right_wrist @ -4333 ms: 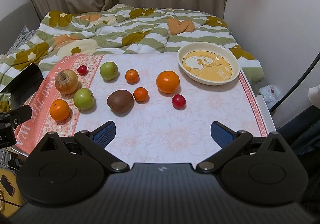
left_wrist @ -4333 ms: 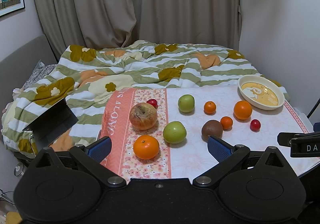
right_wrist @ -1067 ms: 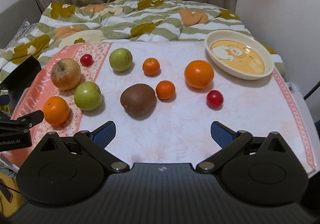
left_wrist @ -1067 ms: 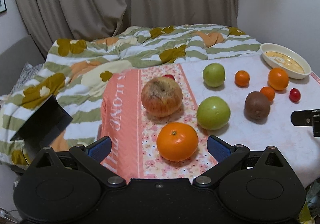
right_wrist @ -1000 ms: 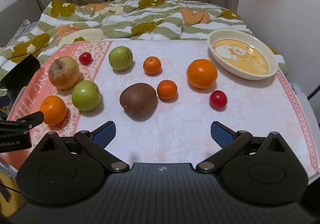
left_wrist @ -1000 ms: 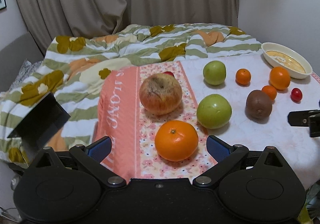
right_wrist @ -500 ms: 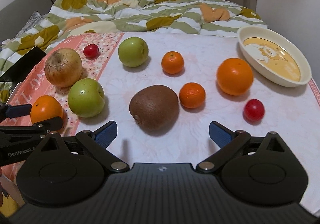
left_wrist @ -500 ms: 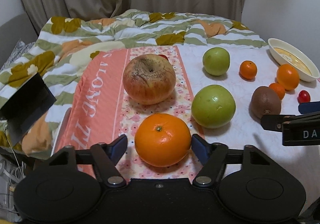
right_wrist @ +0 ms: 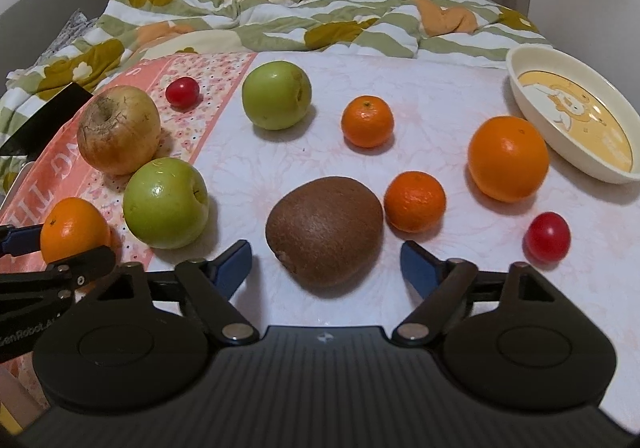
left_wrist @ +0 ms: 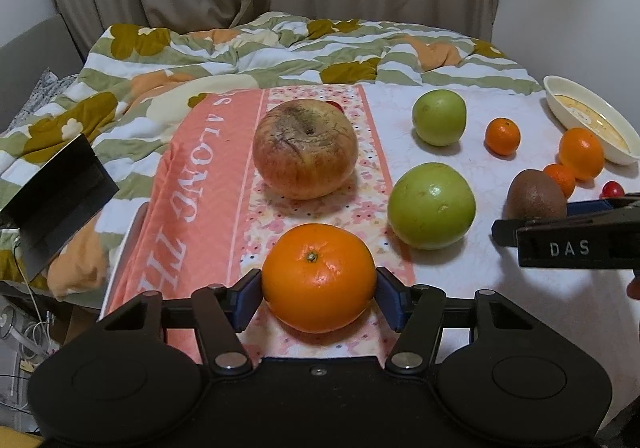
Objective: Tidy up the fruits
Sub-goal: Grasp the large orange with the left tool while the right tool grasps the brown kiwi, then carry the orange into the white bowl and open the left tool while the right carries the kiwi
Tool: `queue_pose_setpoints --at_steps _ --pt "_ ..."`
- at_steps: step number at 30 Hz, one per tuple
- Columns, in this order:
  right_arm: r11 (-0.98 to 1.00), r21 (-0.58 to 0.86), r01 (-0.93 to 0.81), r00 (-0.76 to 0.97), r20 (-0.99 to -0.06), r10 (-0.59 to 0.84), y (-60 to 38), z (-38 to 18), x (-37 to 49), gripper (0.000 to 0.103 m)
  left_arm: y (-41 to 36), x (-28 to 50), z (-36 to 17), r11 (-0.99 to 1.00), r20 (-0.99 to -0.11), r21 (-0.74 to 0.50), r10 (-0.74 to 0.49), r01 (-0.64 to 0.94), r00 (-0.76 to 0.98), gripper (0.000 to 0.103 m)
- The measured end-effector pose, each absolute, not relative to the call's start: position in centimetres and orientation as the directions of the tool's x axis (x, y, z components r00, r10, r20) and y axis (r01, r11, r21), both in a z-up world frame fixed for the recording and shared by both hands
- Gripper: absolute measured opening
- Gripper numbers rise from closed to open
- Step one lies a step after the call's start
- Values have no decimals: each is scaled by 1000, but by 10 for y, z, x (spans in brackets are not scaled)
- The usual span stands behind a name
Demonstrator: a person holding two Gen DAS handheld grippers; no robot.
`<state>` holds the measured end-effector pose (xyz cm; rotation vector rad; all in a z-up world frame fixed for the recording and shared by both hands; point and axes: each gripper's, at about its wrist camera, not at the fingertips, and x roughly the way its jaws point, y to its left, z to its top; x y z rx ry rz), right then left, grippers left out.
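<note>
The left hand-held gripper is closing, both blue pads touching the large orange just in front of the russet apple. The right hand-held gripper is closing around the brown kiwi, pads still clear, right of that apple.

The near orange has a glossy, finely dimpled peel. The big apple behind it looks dull, wrinkled and rough with brown scarring. The near green apple is smooth and waxy, with a soft sheen. The kiwi is matt and fuzzy brown. The cherry tomato at the right is slick and shiny. The bowl looks like glazed, glossy ceramic or plastic. The table cover is soft printed cloth, the quilt beyond it padded, matt fabric. The left gripper is matt black plastic with metal pivot screws.
</note>
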<state>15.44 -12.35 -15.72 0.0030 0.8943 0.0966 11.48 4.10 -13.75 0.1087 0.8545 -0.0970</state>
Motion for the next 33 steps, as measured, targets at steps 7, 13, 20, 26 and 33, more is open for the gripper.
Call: queue_pose_setpoints --at_steps 7,13,20,26,33 --pt "997 -1 -73 641 -766 46 -116 -159 157 83 49 110 -136 993 -754 53 -32 109 656 64" --pt "996 -18 -83 653 -757 41 -113 -156 155 75 50 101 -127 992 -742 43 -49 121 669 64" --pt "997 2 -75 680 -731 52 -115 -132 136 75 50 89 -109 991 -725 22 -77 135 684 64" --pt "998 26 -57 708 -704 59 -129 -96 112 75 37 77 -80 985 -698 22 -108 173 708 64" --pt "997 42 -59 728 -682 72 -173 -60 90 75 1 73 -49 981 -673 27 -124 192 730 64"
